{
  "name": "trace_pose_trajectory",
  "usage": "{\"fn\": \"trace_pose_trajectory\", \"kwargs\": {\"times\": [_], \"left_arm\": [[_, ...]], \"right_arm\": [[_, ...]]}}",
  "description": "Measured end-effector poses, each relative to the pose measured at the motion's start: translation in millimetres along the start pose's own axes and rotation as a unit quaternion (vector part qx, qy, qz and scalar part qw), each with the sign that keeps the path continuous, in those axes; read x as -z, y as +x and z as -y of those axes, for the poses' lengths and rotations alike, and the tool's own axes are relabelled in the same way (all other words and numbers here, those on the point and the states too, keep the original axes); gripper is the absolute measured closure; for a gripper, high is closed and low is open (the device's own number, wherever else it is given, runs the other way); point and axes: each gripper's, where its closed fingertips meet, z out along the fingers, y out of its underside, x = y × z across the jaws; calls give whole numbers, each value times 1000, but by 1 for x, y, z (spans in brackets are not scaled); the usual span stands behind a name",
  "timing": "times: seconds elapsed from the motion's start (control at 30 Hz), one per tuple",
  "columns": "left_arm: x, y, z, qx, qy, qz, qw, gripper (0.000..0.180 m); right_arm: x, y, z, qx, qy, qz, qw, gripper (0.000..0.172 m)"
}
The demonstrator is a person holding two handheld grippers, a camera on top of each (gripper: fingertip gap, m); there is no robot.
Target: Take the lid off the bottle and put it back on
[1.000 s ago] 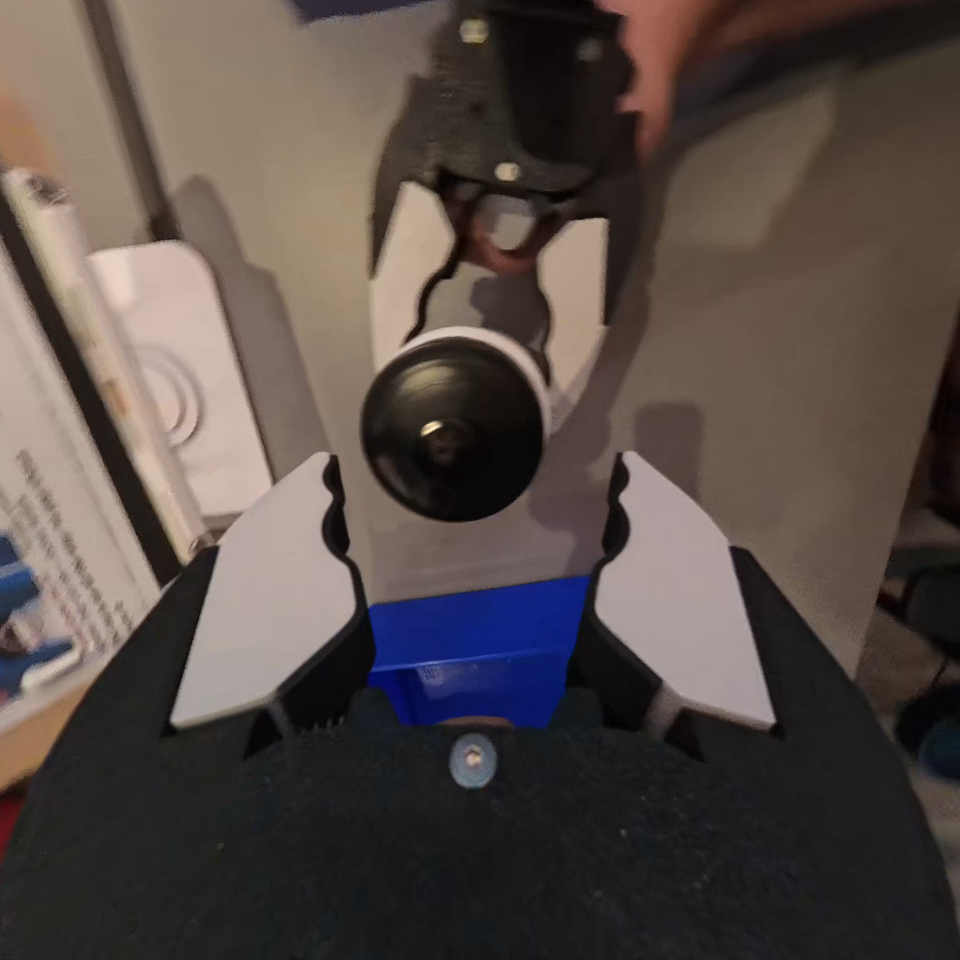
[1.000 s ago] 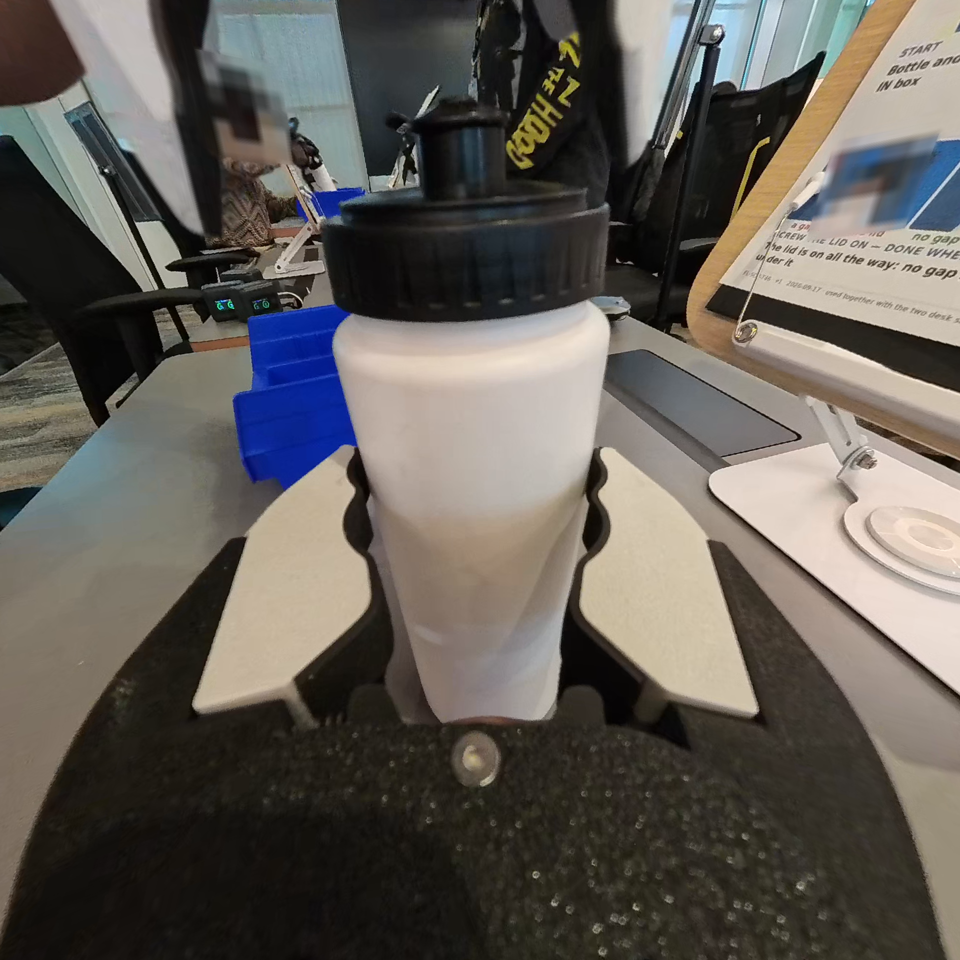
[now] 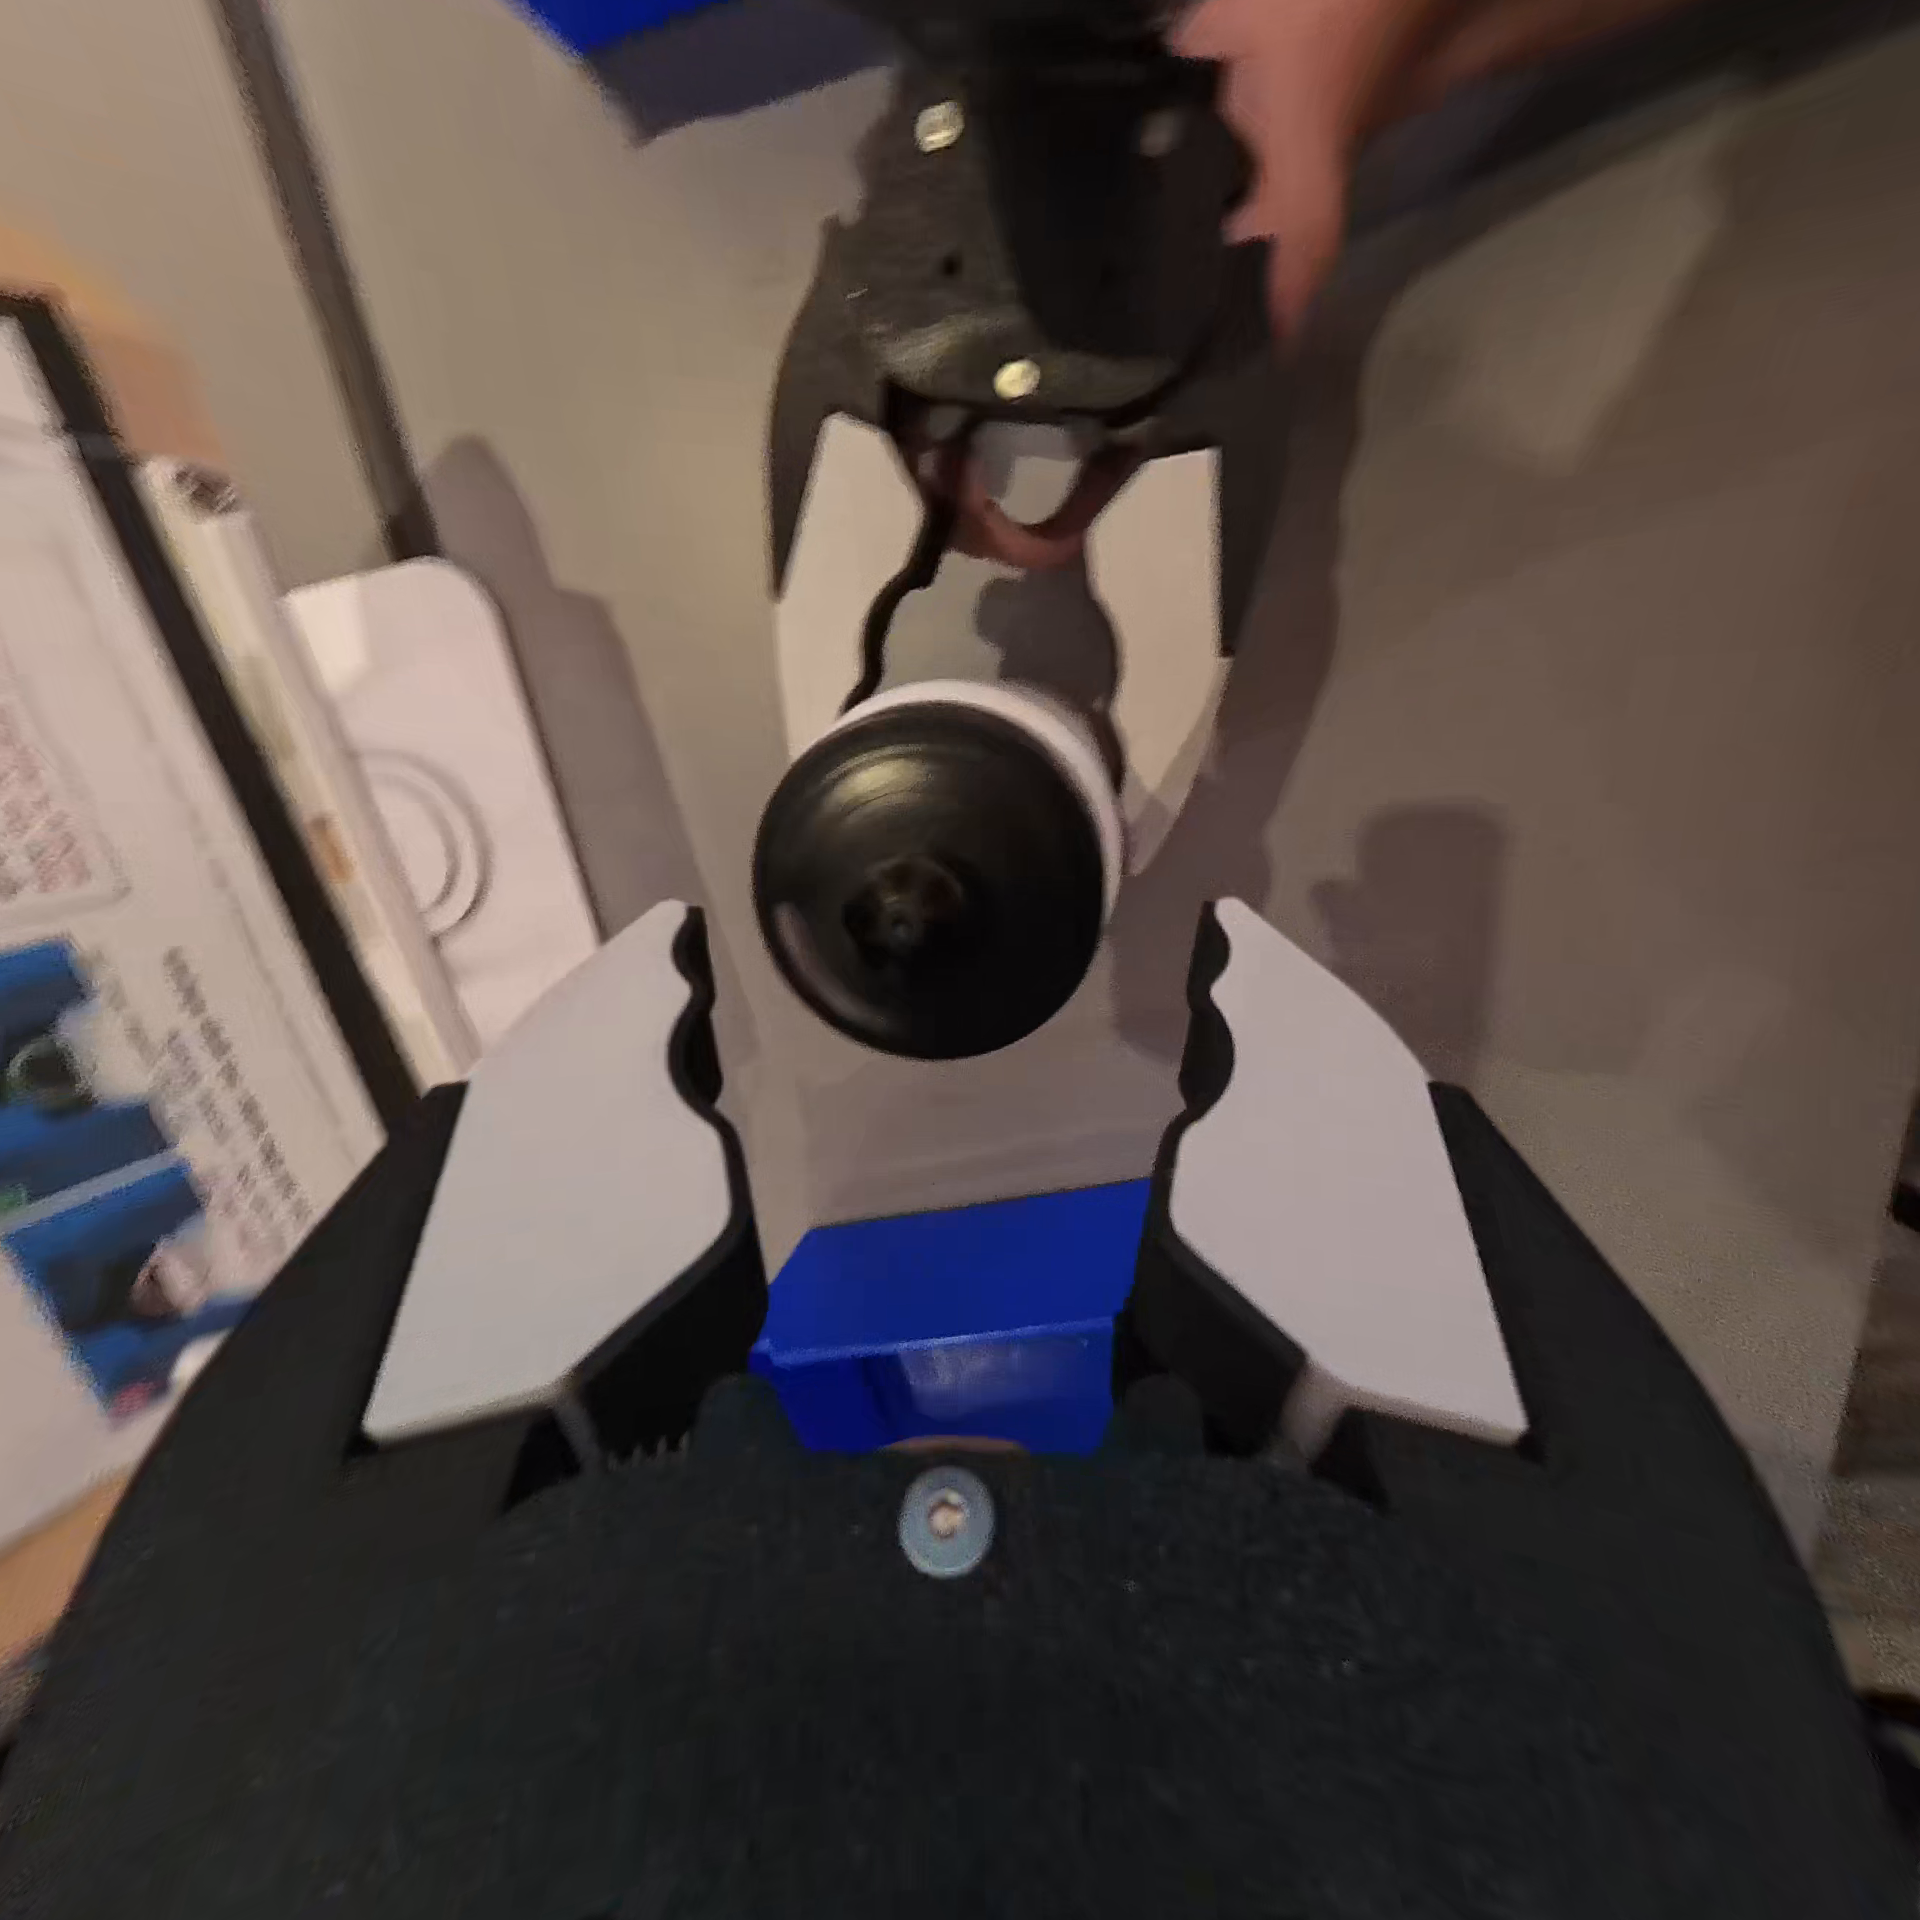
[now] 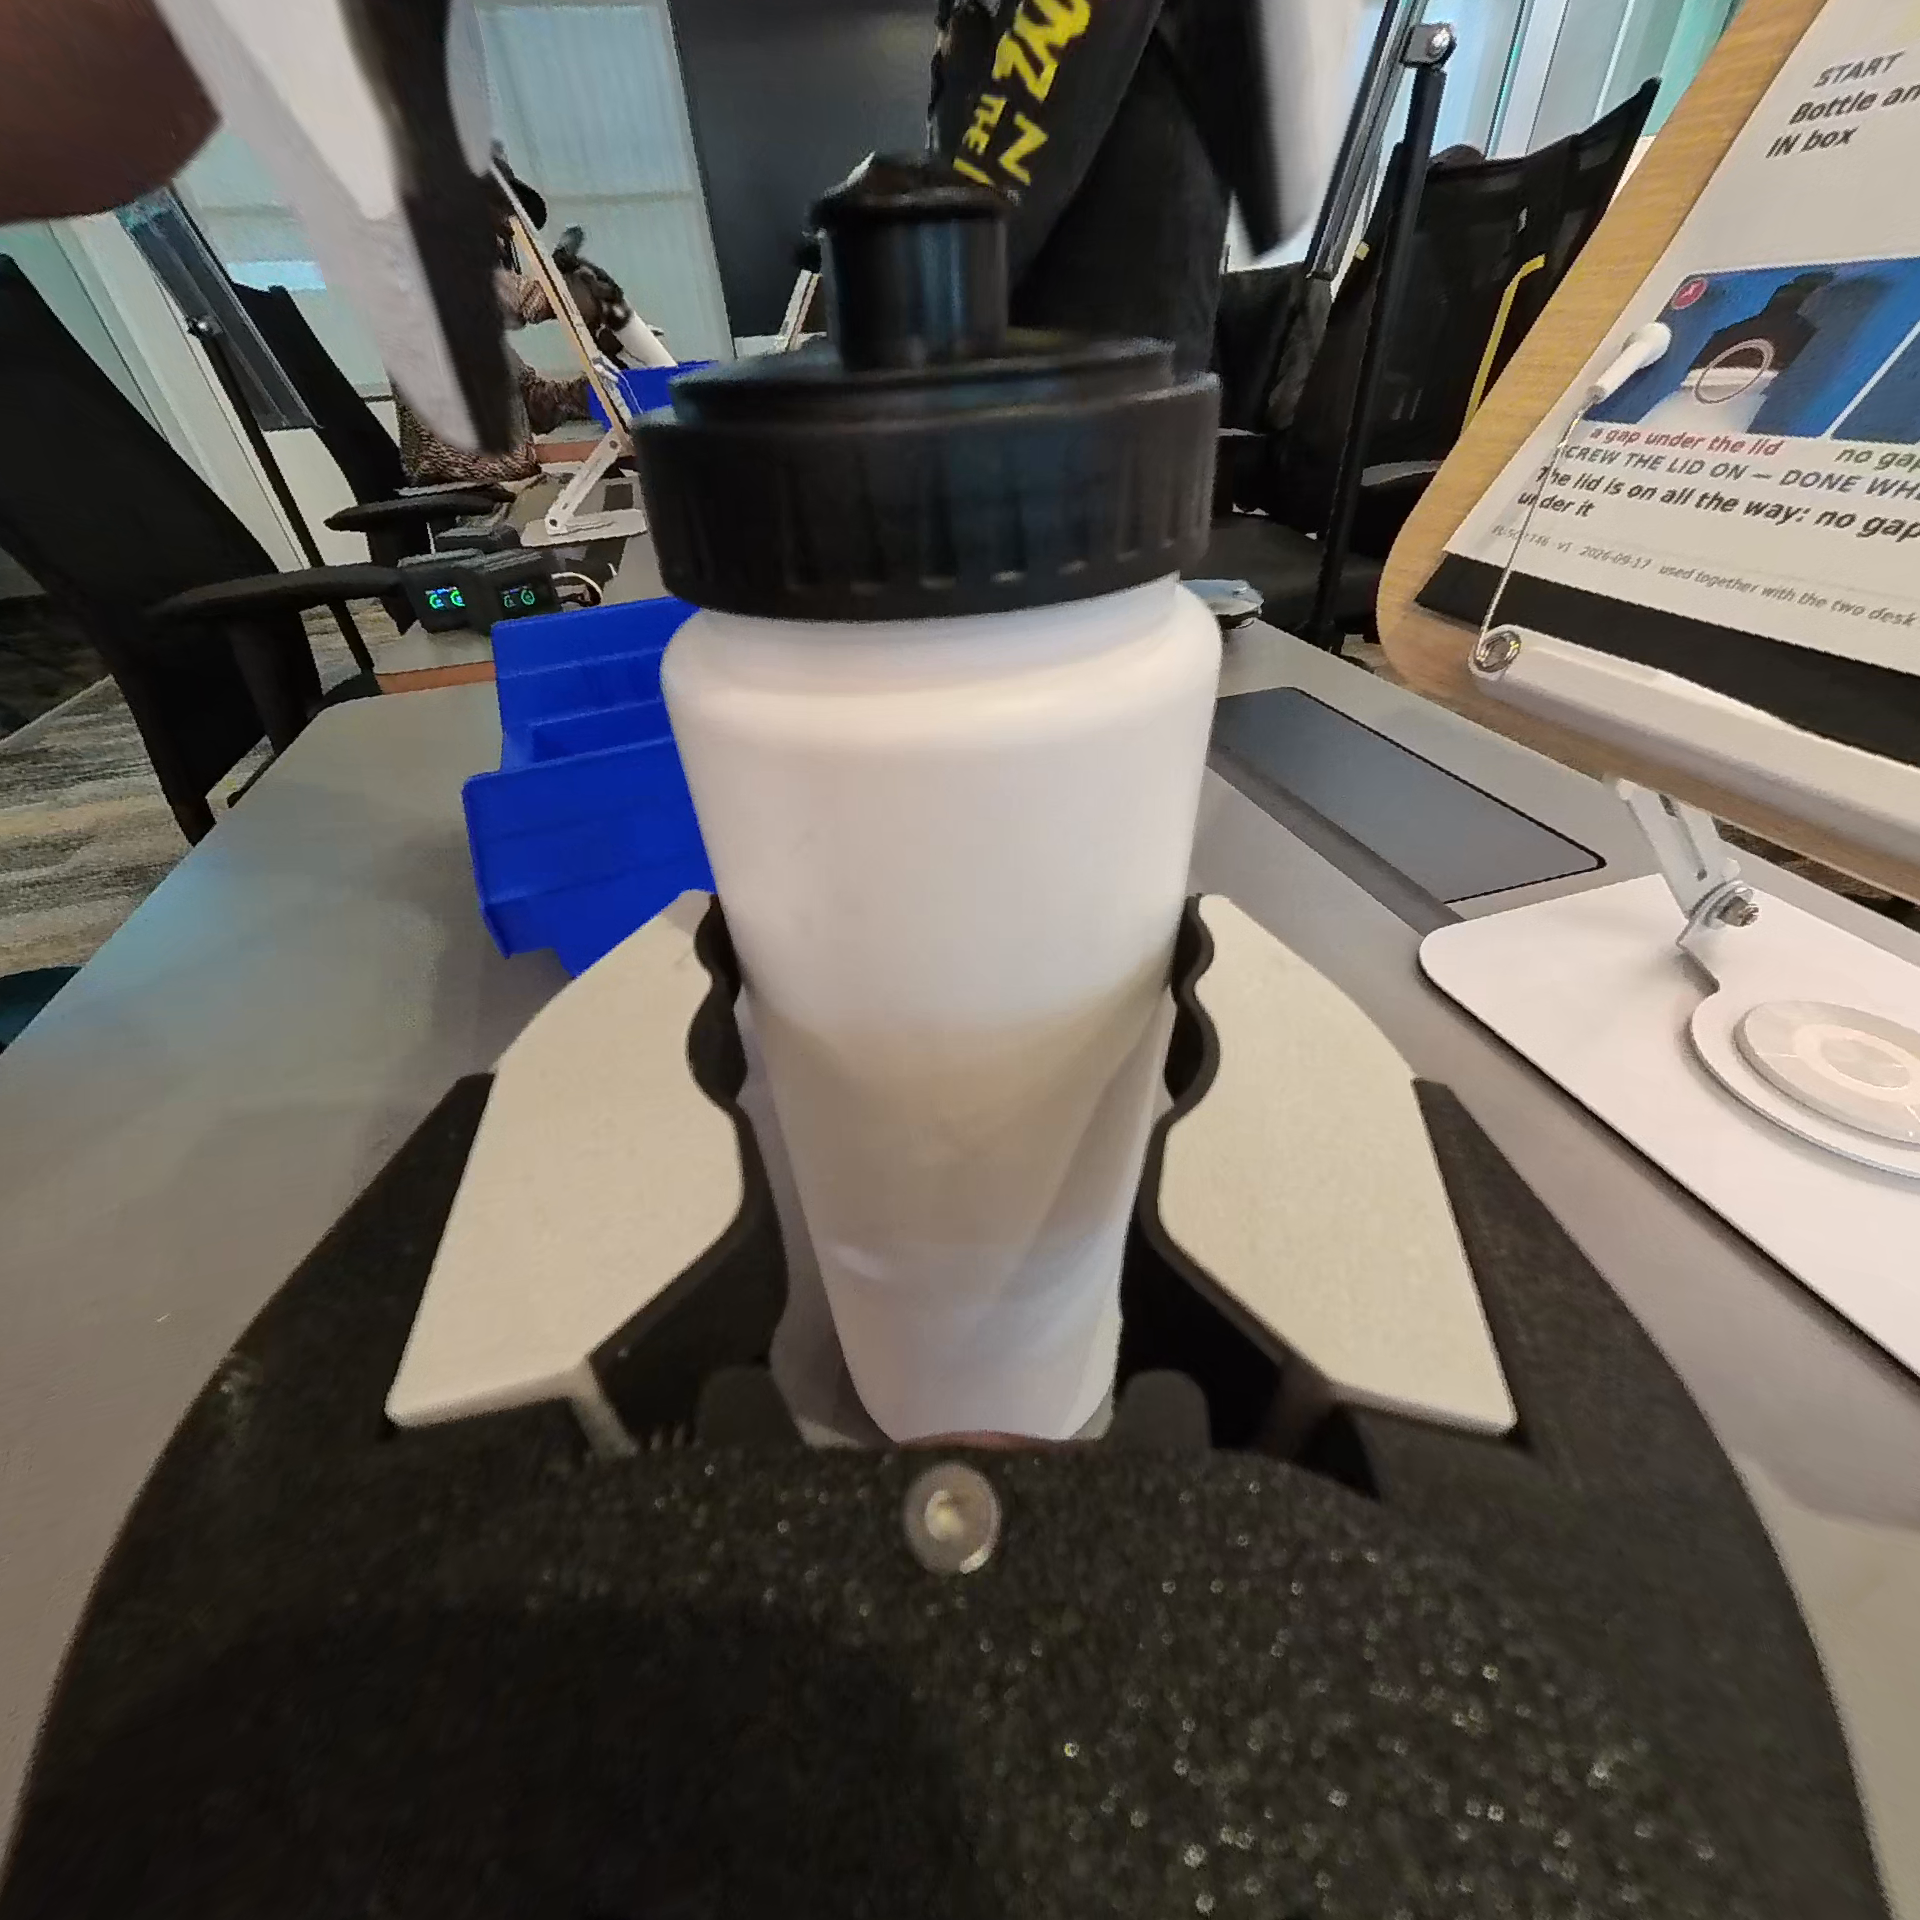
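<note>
A white bottle (image 4: 945,883) with a black ribbed lid (image 4: 925,488) screwed on stands upright over the grey table (image 4: 260,987). My right gripper (image 4: 951,935) is shut on the bottle's body, with both pads pressed against its sides. In the left wrist view I look straight down on the lid (image 3: 930,883). My left gripper (image 3: 948,925) is open above it. Its fingertips (image 3: 665,977) stand to either side of the lid without touching it. The right gripper's fingers (image 3: 821,582) show beyond, around the bottle.
A blue bin (image 4: 582,790) sits on the table behind the bottle, also below my left gripper (image 3: 945,1309). An instruction board (image 4: 1714,416) on a white stand base (image 4: 1621,1039) stands at the right. A dark panel (image 4: 1382,810) is set into the table. Office chairs stand beyond.
My left gripper's jaws stand a little narrower than a second ago and still hold nothing. The view over the lid has shifted slightly. My right gripper keeps its hold on the bottle.
</note>
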Motion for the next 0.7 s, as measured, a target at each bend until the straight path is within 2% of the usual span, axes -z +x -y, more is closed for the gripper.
{"fn": "trace_pose_trajectory", "kwargs": {"times": [0.07,0.13,0.17,0.2,0.23,0.33,0.4,0.47,0.57,0.6,0.7], "left_arm": [[-6,0,8,-6,13,-30,999,97],[-16,-13,2,-2,-19,-17,1000,96],[-20,-15,-2,1,-37,-24,999,88],[-21,-9,-4,7,-44,-49,998,90],[-21,-3,-4,13,-45,-72,996,105],[-20,-5,-5,44,-54,-47,996,105],[-21,-5,-4,105,-62,-34,992,105],[-21,-6,-3,199,-61,-22,978,105],[-22,-10,-1,376,-40,-11,926,105],[-22,-11,-1,391,-35,-3,920,105],[-22,-6,-2,362,-46,1,931,105]], "right_arm": [[0,0,0,0,0,1,1000,91],[0,0,0,0,-1,1,1000,92],[0,0,0,-1,-1,1,1000,92],[0,0,-1,-1,-2,1,1000,92],[0,0,-1,0,-2,0,1000,92],[0,0,-1,0,-4,0,1000,92],[0,0,-1,1,-3,2,1000,92],[0,0,-1,1,-3,2,1000,92],[1,2,-1,-4,-2,-2,1000,92],[1,2,-1,-5,-1,-2,1000,92],[1,0,-1,1,-4,1,1000,92]]}}
